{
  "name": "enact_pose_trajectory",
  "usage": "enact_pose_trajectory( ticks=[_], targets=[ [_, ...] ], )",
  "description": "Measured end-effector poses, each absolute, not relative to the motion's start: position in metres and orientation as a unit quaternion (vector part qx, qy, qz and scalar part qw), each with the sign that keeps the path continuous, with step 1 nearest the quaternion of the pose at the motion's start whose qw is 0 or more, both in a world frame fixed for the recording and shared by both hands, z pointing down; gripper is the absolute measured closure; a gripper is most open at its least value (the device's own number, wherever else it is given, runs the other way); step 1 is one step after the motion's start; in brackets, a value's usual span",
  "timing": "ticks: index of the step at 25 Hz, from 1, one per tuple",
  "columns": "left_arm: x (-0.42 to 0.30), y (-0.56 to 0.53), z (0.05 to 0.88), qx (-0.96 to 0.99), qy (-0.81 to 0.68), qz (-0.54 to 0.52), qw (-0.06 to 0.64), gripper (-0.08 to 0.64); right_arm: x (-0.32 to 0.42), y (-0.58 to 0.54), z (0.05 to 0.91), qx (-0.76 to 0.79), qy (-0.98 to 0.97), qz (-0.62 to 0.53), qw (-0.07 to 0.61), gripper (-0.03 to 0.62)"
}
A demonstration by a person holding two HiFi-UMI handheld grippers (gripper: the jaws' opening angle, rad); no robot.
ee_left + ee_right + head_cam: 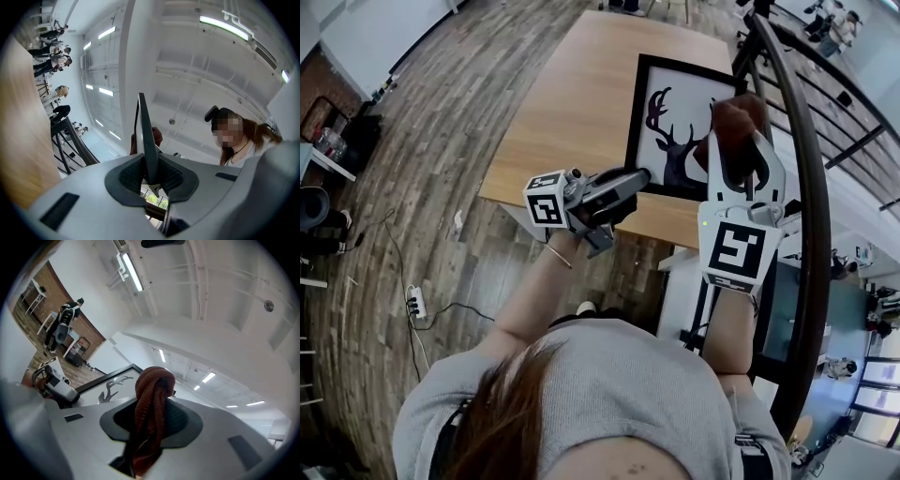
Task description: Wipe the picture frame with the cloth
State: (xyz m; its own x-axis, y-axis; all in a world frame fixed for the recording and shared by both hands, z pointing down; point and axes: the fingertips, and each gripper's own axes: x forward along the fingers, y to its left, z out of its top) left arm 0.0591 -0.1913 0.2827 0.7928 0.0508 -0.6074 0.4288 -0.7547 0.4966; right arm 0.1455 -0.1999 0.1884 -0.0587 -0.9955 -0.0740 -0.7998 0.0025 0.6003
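The picture frame (670, 103), black-edged with a deer silhouette, is held tilted over the wooden table (572, 103). Its lower edge is clamped between the jaws of the left gripper (630, 180); in the left gripper view the thin edge of the frame (146, 140) is seen pinched between the pads of that gripper (150, 176). A bunched reddish-brown cloth (733, 127) is gripped by the right gripper (741, 155) and is placed against the frame's right side. In the right gripper view the cloth (152, 399) is squeezed between the closed jaws, with the deer print (108, 385) just beyond.
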Motion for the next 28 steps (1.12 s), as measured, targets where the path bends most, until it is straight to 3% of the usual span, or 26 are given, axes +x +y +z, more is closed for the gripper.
enact_pose_trajectory(
  ticks=[28],
  targets=[
    [0.06,-0.196,0.288,0.892,0.105,-0.295,0.326,0.505,0.133,-0.157,0.267,0.606,-0.74,-0.186,0.225,0.459]
  ],
)
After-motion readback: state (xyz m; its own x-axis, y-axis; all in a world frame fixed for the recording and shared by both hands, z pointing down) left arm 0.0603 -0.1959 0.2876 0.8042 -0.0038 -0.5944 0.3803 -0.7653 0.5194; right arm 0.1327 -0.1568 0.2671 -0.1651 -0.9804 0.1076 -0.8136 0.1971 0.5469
